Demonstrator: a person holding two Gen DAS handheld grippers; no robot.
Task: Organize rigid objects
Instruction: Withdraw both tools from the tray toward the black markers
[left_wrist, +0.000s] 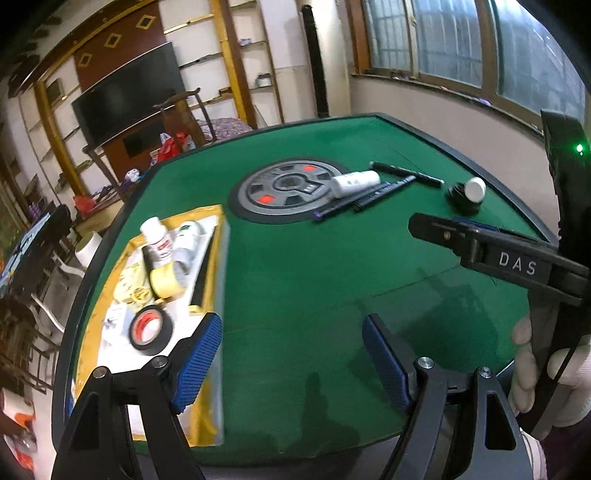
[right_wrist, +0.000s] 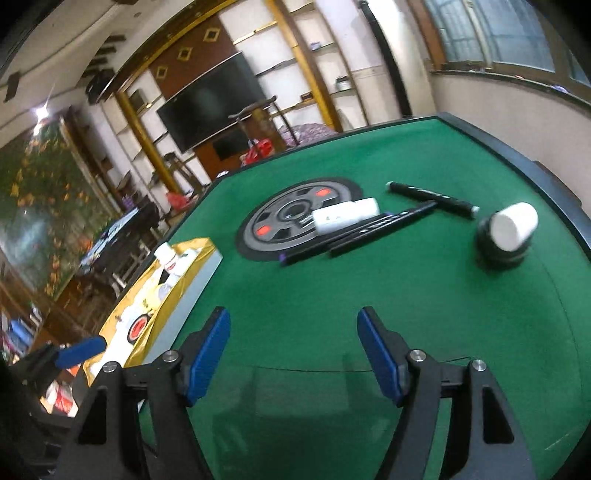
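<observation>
My left gripper (left_wrist: 291, 325) stands open over bare green felt, nothing between its blue pads. Left of it lies a gold-edged tray (left_wrist: 212, 266) holding white bottles (left_wrist: 157, 236), a yellow tape roll (left_wrist: 166, 280) and a black tape roll (left_wrist: 149, 330). Farther off lie a white bottle (left_wrist: 354, 181), black pens (left_wrist: 369, 197), a black marker (left_wrist: 406, 172) and a white bottle (left_wrist: 475, 188) resting against a black roll. My right gripper (right_wrist: 293, 317) is open and empty too, short of the lying white bottle (right_wrist: 345, 218), pens (right_wrist: 369, 229), marker (right_wrist: 432, 197) and the other white bottle (right_wrist: 513, 225).
The green felt table (left_wrist: 295, 280) has a round grey panel (left_wrist: 280, 188) in its middle and a dark raised rim (right_wrist: 546, 177). A gloved hand (left_wrist: 532, 369) holds the right gripper's handle at the right. Chairs, shelves and a television stand beyond the far edge.
</observation>
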